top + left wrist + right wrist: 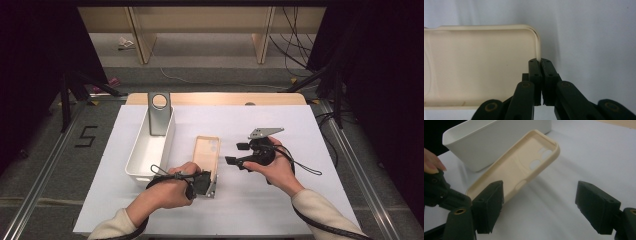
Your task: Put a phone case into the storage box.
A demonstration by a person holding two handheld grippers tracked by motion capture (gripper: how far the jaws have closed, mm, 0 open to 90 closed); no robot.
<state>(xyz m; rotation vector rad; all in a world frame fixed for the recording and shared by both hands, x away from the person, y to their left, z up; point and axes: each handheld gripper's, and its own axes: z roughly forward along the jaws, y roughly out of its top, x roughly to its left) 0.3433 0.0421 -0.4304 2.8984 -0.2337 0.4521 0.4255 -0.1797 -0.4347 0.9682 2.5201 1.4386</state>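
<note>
My left gripper [541,62] pinches the cream phone case [481,65] by its rim; my right gripper [540,207] gapes, the case's left end cut off.

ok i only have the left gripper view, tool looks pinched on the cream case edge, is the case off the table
Observer: One end is. In the right gripper view the phone case tilts up, its cutout end raised off the white table cover.
Operator: where's the other tool
Observer: The right tool faces the case with its jaws wide open, nothing between them.
Operator: anything near the case
Observer: A white bin sits just left of it, with a grey metal stand at its far end.
</note>
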